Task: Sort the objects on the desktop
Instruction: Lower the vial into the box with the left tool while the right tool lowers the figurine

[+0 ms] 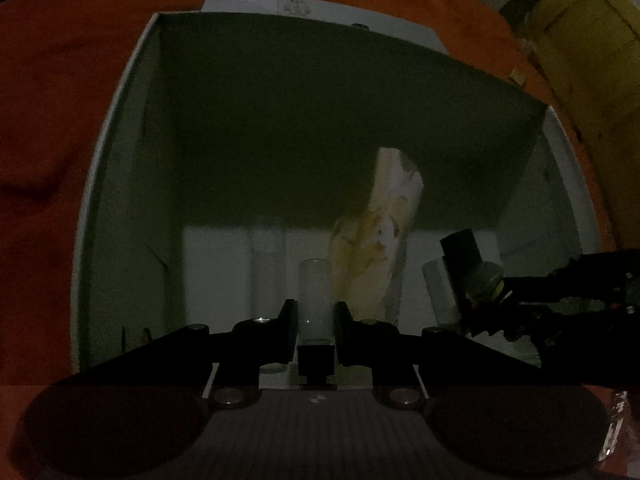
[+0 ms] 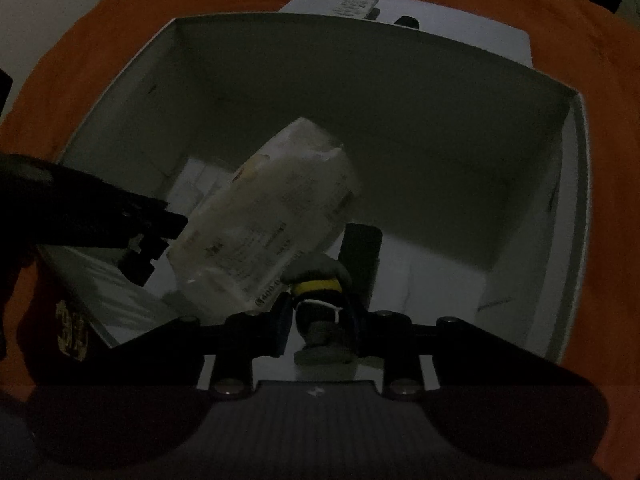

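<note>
Both grippers reach down into an open white box [image 1: 120,184] standing on an orange cloth. My left gripper [image 1: 316,312] is shut on a pale translucent tube [image 1: 315,296] that stands upright between its pads. My right gripper [image 2: 320,314] is shut on a small grey figure with a yellow and black band [image 2: 318,284]; it also shows at the right of the left wrist view as the right gripper [image 1: 484,292]. A crinkled plastic packet [image 2: 272,216] leans inside the box, and a black cylinder [image 2: 362,256] stands just beyond the figure.
The box walls [image 2: 576,200] rise on all sides around both grippers. A flat white lid or sheet [image 2: 420,12] lies behind the box. The orange cloth [image 1: 52,120] covers the table around it. A yellowish cabinet [image 1: 592,52] stands at far right.
</note>
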A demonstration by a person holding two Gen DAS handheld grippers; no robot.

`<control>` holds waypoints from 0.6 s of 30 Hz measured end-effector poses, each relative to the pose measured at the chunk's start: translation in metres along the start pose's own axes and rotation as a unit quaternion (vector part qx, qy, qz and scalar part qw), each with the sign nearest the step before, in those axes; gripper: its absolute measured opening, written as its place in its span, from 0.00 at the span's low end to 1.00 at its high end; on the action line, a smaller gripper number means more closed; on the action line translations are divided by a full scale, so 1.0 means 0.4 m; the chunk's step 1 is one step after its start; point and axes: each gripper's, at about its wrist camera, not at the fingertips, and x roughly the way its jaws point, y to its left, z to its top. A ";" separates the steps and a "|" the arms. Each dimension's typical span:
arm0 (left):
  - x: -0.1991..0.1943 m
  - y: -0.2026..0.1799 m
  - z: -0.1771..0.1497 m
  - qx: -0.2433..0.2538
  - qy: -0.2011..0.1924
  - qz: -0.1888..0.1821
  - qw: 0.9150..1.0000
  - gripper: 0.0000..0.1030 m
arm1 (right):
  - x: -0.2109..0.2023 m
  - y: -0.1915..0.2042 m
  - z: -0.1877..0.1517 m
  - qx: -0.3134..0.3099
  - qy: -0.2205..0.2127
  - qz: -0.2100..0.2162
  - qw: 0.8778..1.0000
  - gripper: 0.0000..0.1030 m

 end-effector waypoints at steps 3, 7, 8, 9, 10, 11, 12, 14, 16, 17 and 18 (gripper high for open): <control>0.007 0.001 0.002 -0.001 0.001 0.003 1.000 0.15 | 0.000 0.002 0.003 -0.004 -0.004 0.000 1.000 0.30; 0.020 -0.003 0.010 -0.004 0.000 0.013 1.000 0.15 | 0.004 0.010 0.008 -0.015 -0.012 -0.007 1.000 0.30; 0.025 -0.004 0.011 -0.005 0.001 0.015 1.000 0.15 | 0.007 0.013 0.009 -0.018 -0.013 -0.009 1.000 0.30; 0.030 -0.005 0.012 -0.005 0.002 0.016 1.000 0.15 | 0.009 0.016 0.010 -0.021 -0.013 -0.009 1.000 0.30; 0.035 -0.005 0.012 -0.007 0.003 0.018 1.000 0.15 | 0.011 0.020 0.011 -0.025 -0.014 -0.010 1.000 0.30; 0.039 -0.005 0.011 -0.009 0.004 0.018 1.000 0.15 | 0.012 0.026 0.012 -0.030 -0.015 -0.011 0.999 0.30; 0.043 -0.006 0.010 -0.010 0.005 0.017 1.000 0.15 | 0.015 0.031 0.013 -0.036 -0.017 -0.012 0.999 0.30; 0.040 -0.011 0.010 -0.009 -0.001 0.020 1.000 0.15 | 0.024 0.040 0.014 -0.047 -0.021 -0.011 0.999 0.30; 0.039 -0.016 0.011 -0.011 -0.004 0.024 1.000 0.15 | 0.034 0.046 0.017 -0.052 -0.023 -0.009 0.998 0.31; 0.039 -0.019 0.012 -0.011 -0.002 0.024 1.000 0.15 | 0.039 0.051 0.019 -0.054 -0.022 -0.008 0.998 0.31; 0.040 -0.022 0.013 -0.012 0.000 0.024 1.000 0.15 | 0.045 0.056 0.023 -0.056 -0.022 -0.010 0.998 0.32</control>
